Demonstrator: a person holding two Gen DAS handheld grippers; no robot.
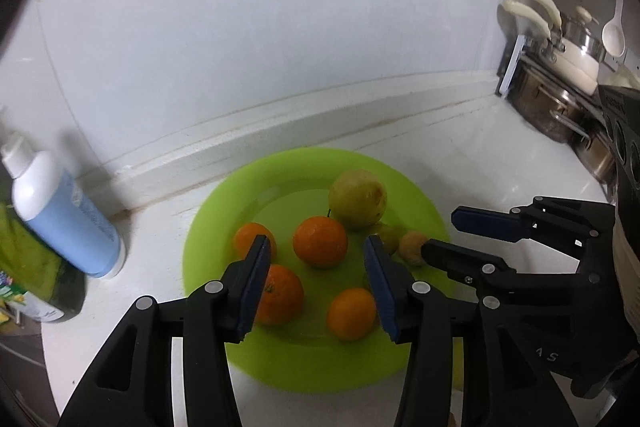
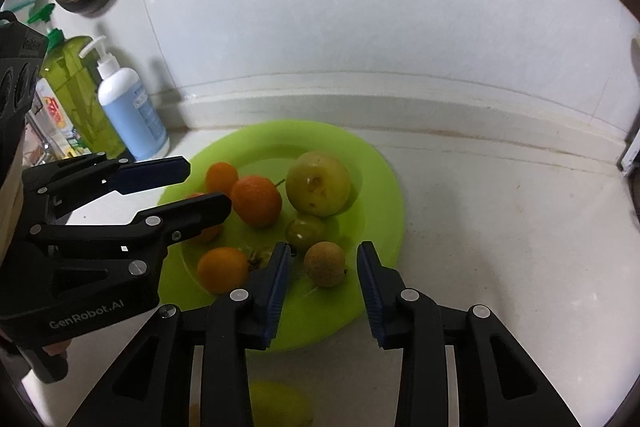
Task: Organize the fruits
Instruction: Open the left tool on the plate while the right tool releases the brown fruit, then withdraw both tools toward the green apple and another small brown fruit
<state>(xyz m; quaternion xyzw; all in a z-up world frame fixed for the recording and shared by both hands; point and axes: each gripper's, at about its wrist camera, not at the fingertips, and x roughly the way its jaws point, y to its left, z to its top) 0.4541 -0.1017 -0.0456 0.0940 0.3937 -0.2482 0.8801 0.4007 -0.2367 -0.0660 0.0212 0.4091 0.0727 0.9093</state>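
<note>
A lime green plate (image 1: 216, 227) (image 2: 384, 187) lies on the white counter and holds several oranges (image 1: 320, 242) (image 2: 256, 201), a large yellow-green fruit (image 1: 357, 199) (image 2: 319, 183), a small green fruit (image 2: 306, 231) and a small tan fruit (image 1: 414, 247) (image 2: 325, 263). My left gripper (image 1: 318, 251) is open and empty above the oranges; it also shows in the right wrist view (image 2: 210, 185). My right gripper (image 2: 323, 259) is open, its jaws either side of the tan fruit, not closed on it; it also shows in the left wrist view (image 1: 440, 233).
A blue pump bottle (image 2: 134, 111) (image 1: 64, 215) and a green bottle (image 2: 76, 95) stand at the left by the wall. Pots (image 1: 560, 95) sit on a rack at the right. A yellow object (image 2: 280, 405) lies on the counter in front of the plate.
</note>
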